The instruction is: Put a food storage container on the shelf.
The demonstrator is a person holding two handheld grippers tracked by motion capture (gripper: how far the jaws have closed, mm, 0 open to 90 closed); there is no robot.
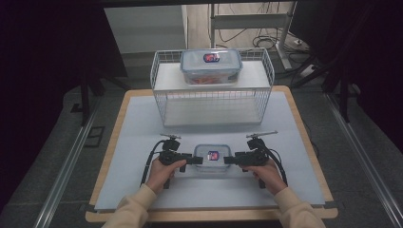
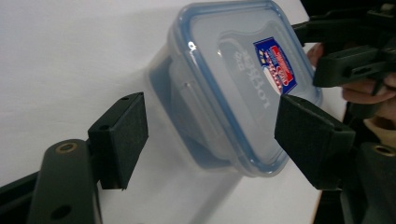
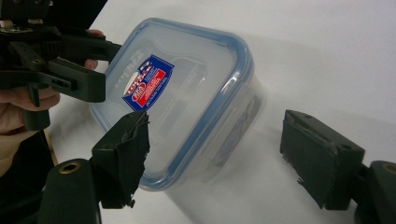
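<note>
- The rack (image 1: 212,97) stands behind the box, a bigger tub (image 1: 211,66) on its top shelf, likely where mine goes.
- The box (image 1: 212,157) sits on the mat (image 1: 142,128), lid on.
- My left gripper (image 1: 196,160) and right gripper (image 1: 229,160) flank its ends, jaws wide, not yet pressing, ready for a two-sided lift.

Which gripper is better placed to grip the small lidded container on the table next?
Neither clearly. The left gripper and right gripper flank the small container symmetrically, both open. In each gripper view the container's end sits between the fingers, untouched; a two-handed grip looks likely.
</note>
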